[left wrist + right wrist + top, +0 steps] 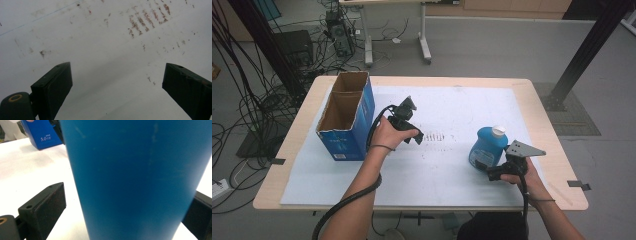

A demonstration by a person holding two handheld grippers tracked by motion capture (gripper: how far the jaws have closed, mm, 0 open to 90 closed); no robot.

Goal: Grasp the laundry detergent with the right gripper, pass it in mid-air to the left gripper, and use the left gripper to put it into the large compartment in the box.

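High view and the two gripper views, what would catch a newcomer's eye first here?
First comes the blue bottle with its white cap, upright at the right of the white mat; the right hand-held gripper has its jaws spread on either side of it, with a gap at one jaw. Next is the open blue cardboard box at the table's left. The left hand-held gripper hovers open over a patch of dark smudges mid-mat.

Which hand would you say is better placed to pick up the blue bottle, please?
The right. The right tongs are open with the blue bottle between their jaws, while the left tongs hang open above bare white mat near the cardboard box.
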